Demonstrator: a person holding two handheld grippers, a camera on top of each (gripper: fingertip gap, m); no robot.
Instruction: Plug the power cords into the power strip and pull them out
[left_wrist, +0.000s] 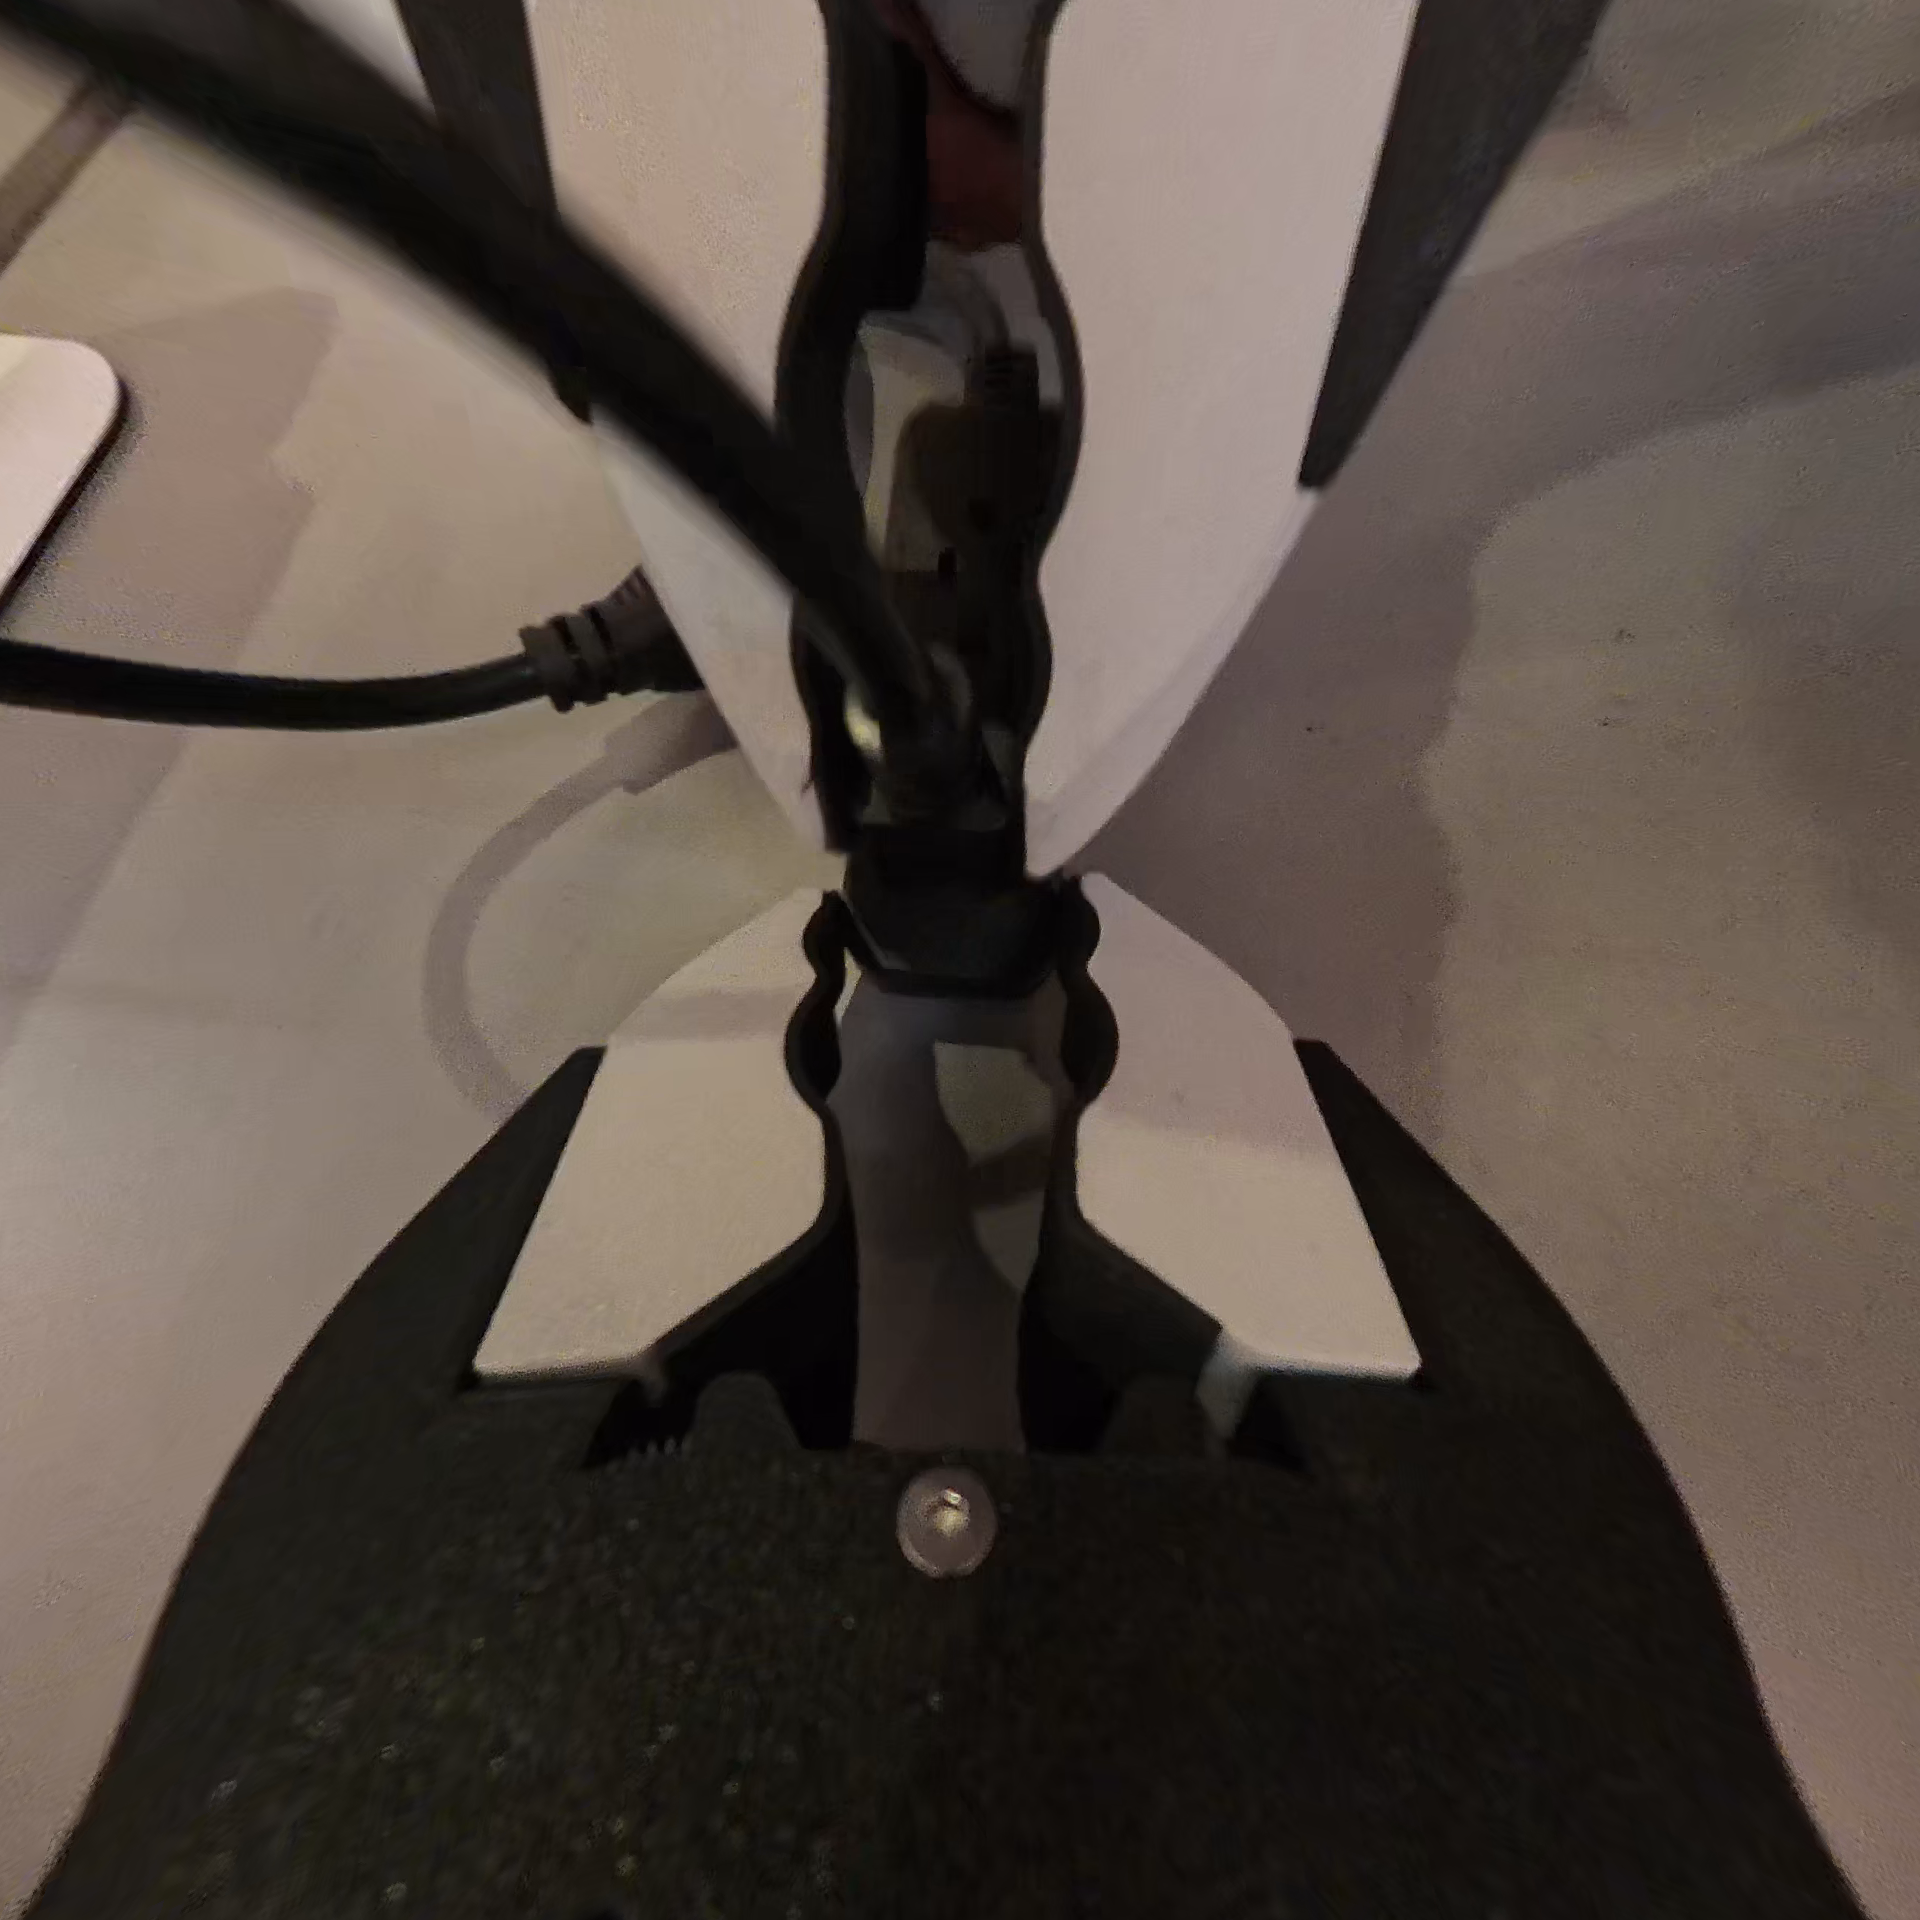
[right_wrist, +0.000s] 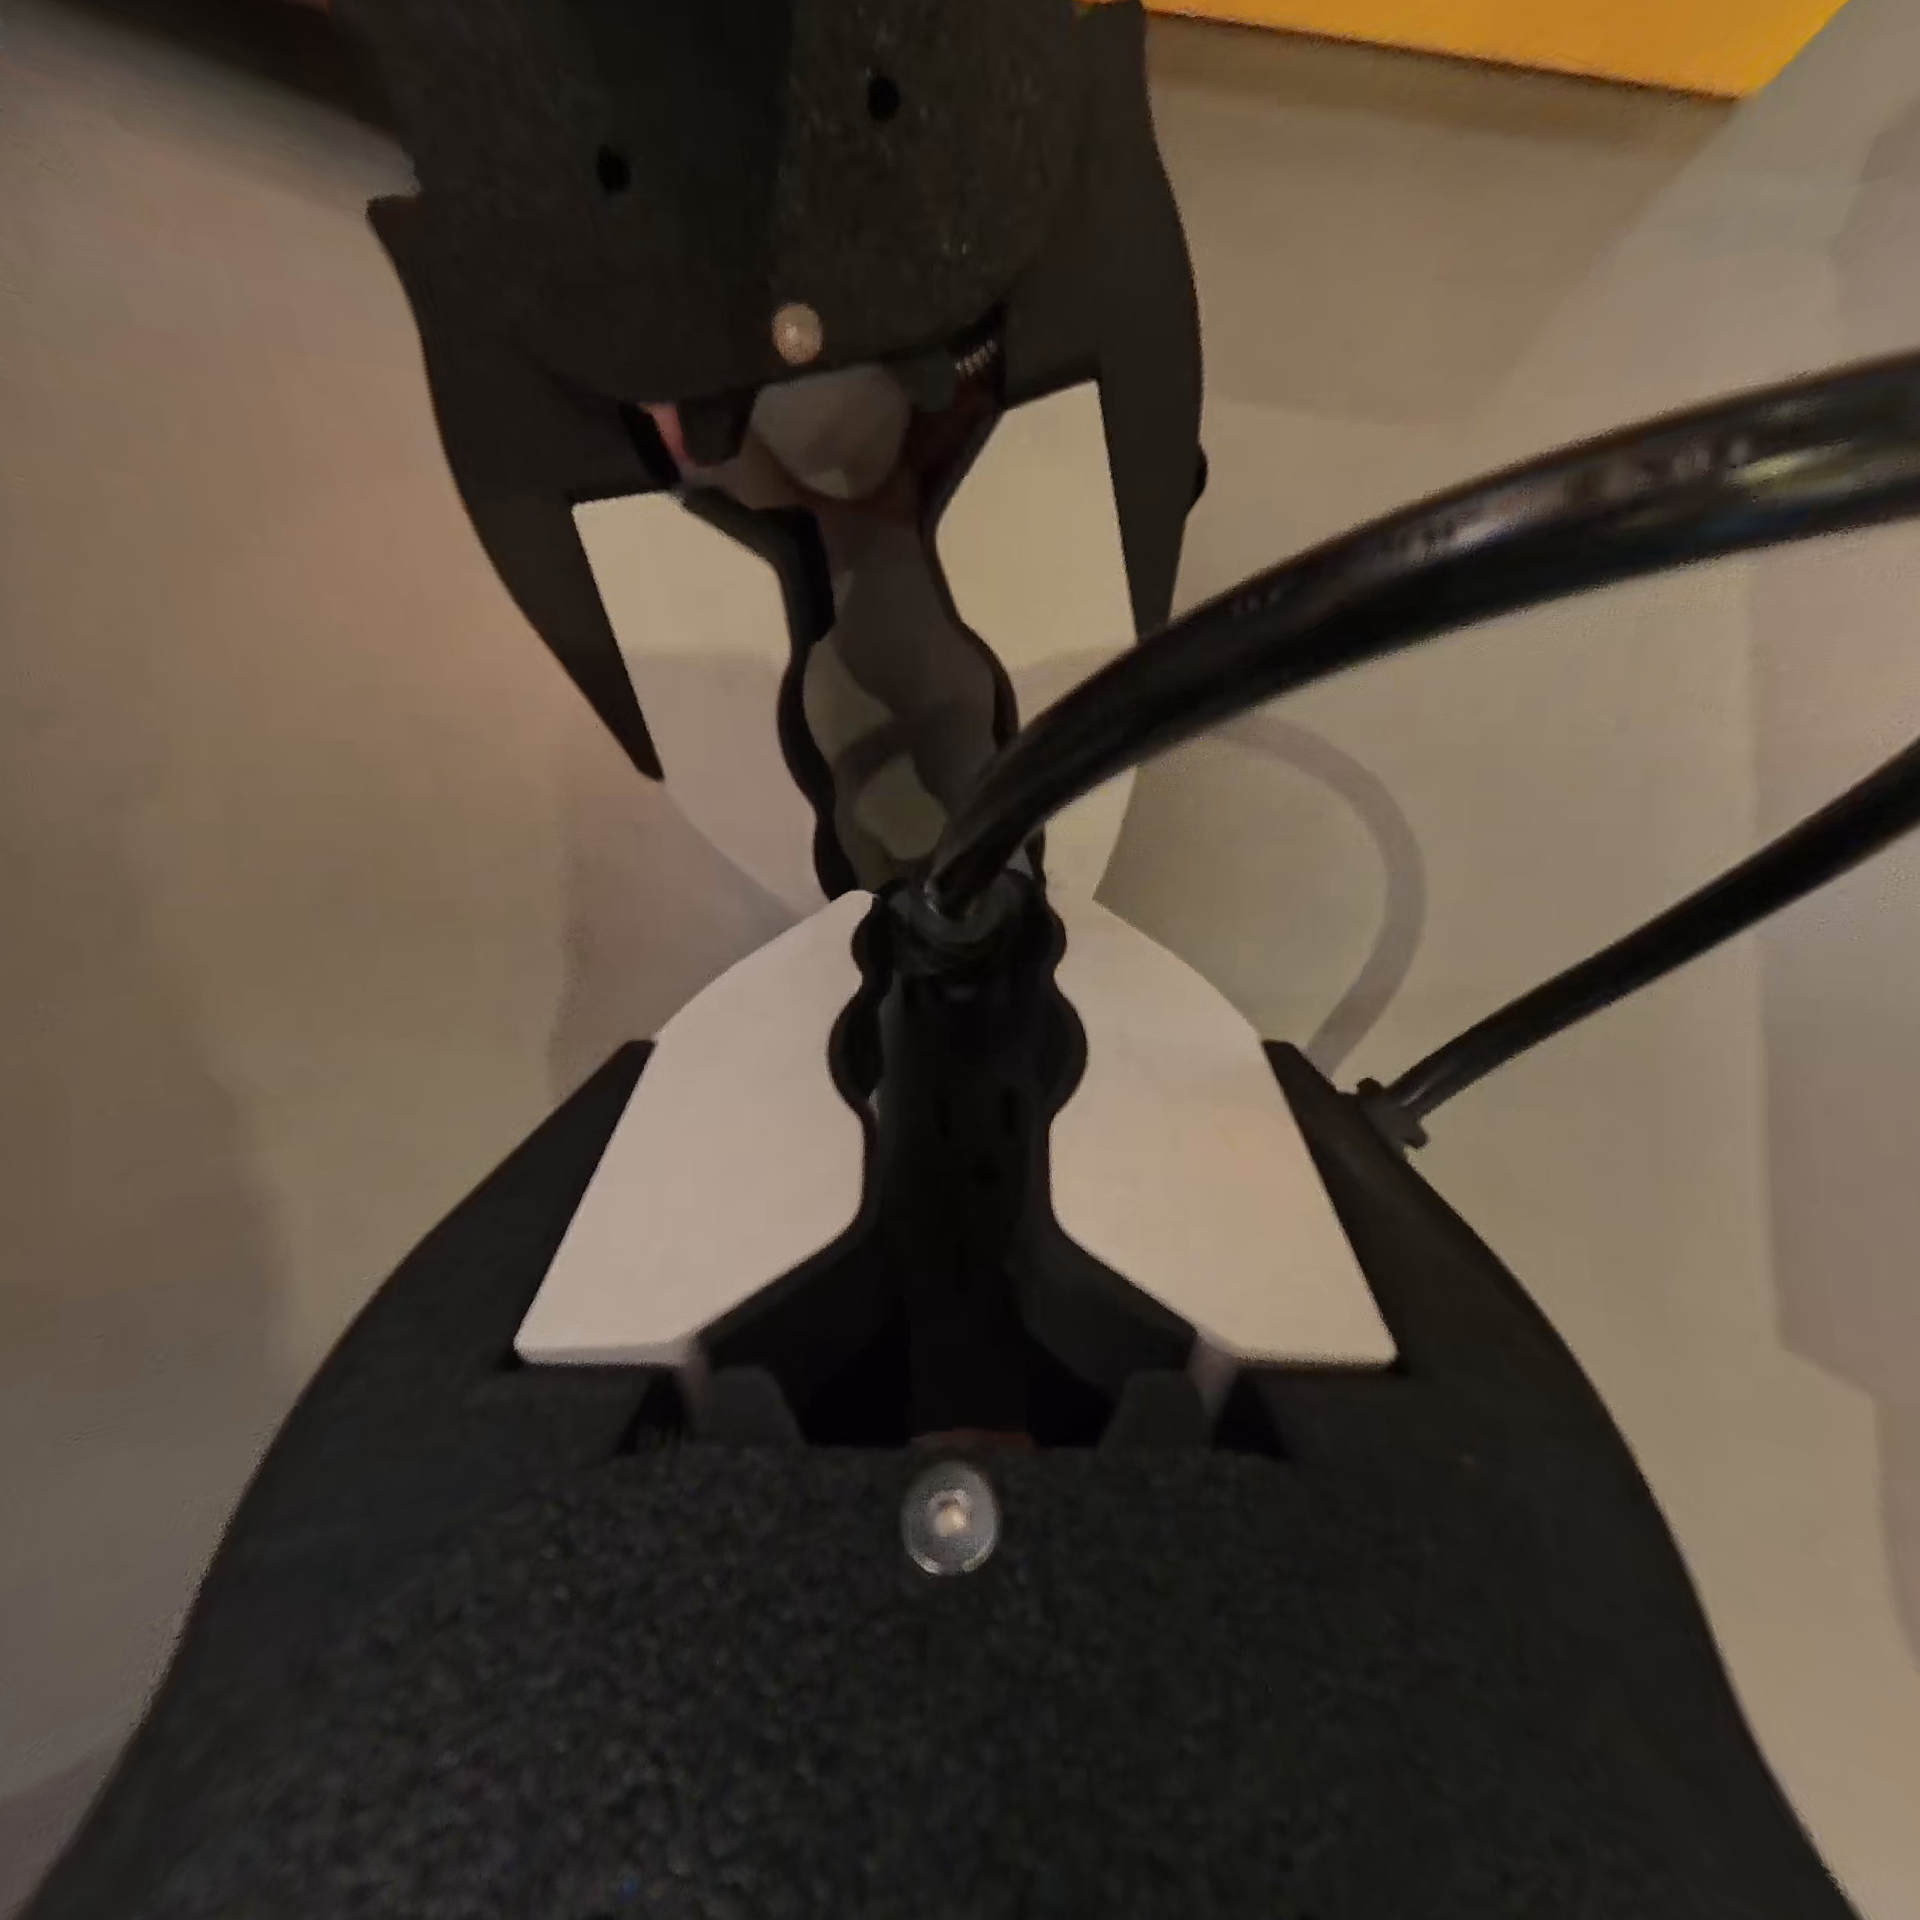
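Note:
Both grippers meet tip to tip over the pale table. In the left wrist view my left gripper is closed with a black plug pinched between its fingertips. The right gripper comes in from the top of that view, closed on the same plug body. In the right wrist view my right gripper is shut on the black plug, whose thick black cord arcs up to the right. The left gripper's fingertips touch the plug's front. The power strip body is hidden under the grippers.
A second black cord with a ribbed strain relief runs off left; it also shows in the right wrist view. A white cable loops on the table. A white rounded object lies at the left edge. A yellow strip lies far off. Left and right tips are no more than a few centimetres apart. Both grippers' tips are roughly 25 cm from the white rounded object.

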